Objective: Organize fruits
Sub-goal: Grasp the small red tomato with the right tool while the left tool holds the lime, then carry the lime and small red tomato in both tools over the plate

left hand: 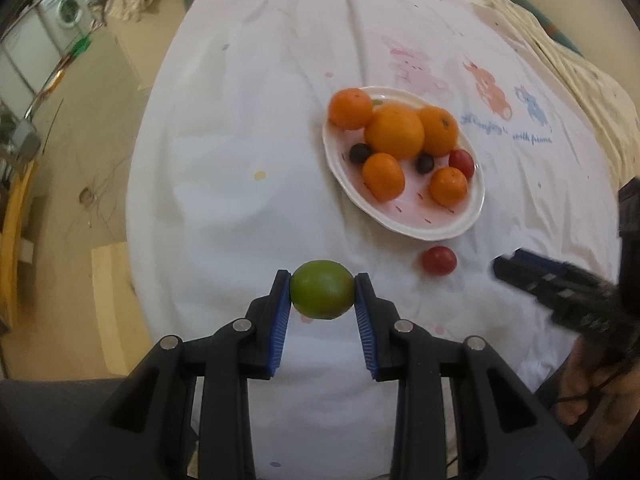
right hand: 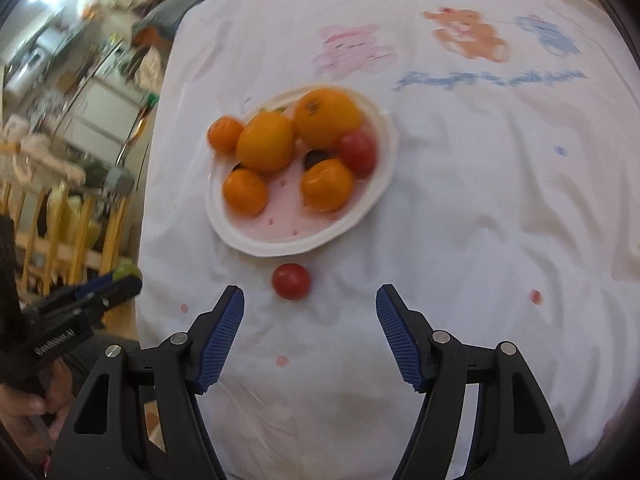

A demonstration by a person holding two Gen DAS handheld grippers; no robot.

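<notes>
My left gripper is shut on a green lime and holds it above the white cloth, short of the plate. It shows in the right wrist view at the left edge. A white and pink plate holds several oranges, two dark grapes and a red cherry tomato. Another red cherry tomato lies on the cloth just in front of the plate. My right gripper is open and empty, just behind that tomato. It shows blurred in the left wrist view.
A white tablecloth with cartoon animal prints covers the table. The table's left edge drops to the floor. A wooden chair stands at the left. A washing machine is far back left.
</notes>
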